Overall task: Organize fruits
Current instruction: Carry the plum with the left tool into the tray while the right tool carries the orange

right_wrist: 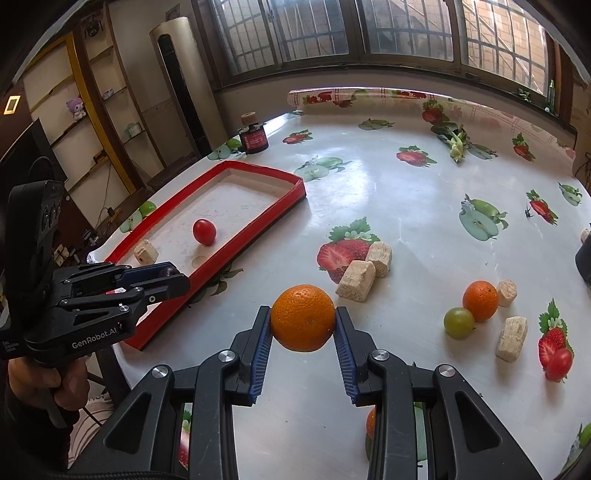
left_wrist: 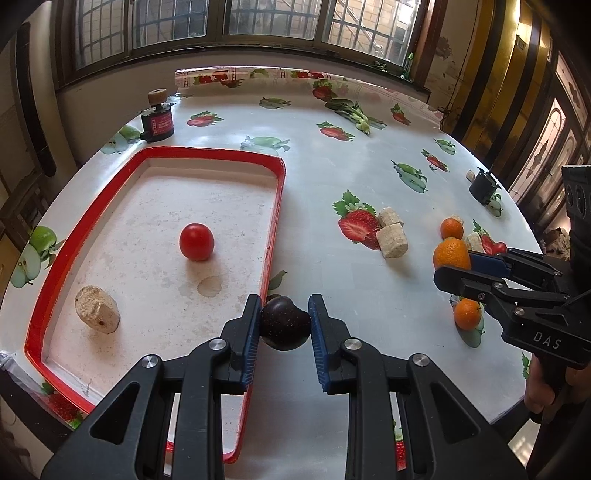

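The dark plum (left_wrist: 285,325) sits pinched between the blue pads of the left hand-held gripper (left_wrist: 284,328), held just over the near rim of the red tray (left_wrist: 275,206). The orange (right_wrist: 303,317) is clamped the same way in the right hand-held gripper (right_wrist: 303,332), above the counter (right_wrist: 388,192) and well apart from the tray. Both fruits look firm, round and light; the plum's smooth skin seems likely to slip or bruise, so a hold across the widest part suits it. In the tray lie a red tomato (left_wrist: 196,242) and a pale block (left_wrist: 97,309). The counter wears a glossy fruit-print cloth, with more oranges, a green fruit (right_wrist: 459,322) and blocks scattered. Barred windows (left_wrist: 258,22) run behind
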`<move>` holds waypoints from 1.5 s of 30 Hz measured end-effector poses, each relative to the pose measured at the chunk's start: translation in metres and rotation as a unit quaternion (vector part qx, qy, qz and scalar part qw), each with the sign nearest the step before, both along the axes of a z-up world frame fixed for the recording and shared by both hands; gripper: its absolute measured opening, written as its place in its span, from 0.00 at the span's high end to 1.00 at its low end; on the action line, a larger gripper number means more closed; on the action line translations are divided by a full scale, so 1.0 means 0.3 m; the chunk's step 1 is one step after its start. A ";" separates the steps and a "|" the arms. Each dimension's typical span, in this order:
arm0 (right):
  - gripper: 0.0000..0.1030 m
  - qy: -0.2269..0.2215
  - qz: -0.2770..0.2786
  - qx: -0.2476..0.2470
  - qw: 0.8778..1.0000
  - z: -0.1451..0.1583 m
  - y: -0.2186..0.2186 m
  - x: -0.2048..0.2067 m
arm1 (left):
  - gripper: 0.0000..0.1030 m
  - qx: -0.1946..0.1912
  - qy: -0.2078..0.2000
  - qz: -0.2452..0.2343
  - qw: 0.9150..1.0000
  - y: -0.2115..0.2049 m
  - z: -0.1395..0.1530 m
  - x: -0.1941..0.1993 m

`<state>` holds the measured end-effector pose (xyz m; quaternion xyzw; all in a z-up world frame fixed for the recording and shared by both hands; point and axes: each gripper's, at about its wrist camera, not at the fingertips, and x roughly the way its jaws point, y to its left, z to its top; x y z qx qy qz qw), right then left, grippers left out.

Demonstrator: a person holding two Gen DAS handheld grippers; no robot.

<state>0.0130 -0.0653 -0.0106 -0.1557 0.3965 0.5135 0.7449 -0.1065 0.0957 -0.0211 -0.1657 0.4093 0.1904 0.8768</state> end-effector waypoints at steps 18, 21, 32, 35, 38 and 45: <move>0.67 0.003 0.050 0.001 0.999 0.009 0.187 -0.043 | 0.78 -0.007 0.002 0.044 0.999 0.137 -0.015 -0.066; 0.67 0.007 0.059 0.002 0.998 0.008 0.228 -0.048 | 0.78 -0.006 0.002 0.054 0.999 0.172 -0.015 -0.077; 0.67 0.011 0.081 0.007 0.997 0.016 0.397 -0.046 | 0.78 0.003 0.003 0.093 0.996 0.325 0.006 -0.103; 0.67 0.011 0.086 0.005 0.996 0.013 0.451 -0.041 | 0.78 0.002 0.005 0.097 0.995 0.364 0.003 -0.093; 0.67 0.016 0.091 0.001 0.996 0.002 0.509 -0.031 | 0.77 -0.001 0.011 0.101 0.995 0.398 -0.011 -0.075; 0.67 0.022 0.095 -0.024 0.995 -0.065 0.644 0.012 | 0.77 -0.008 0.030 0.113 0.993 0.467 -0.050 -0.047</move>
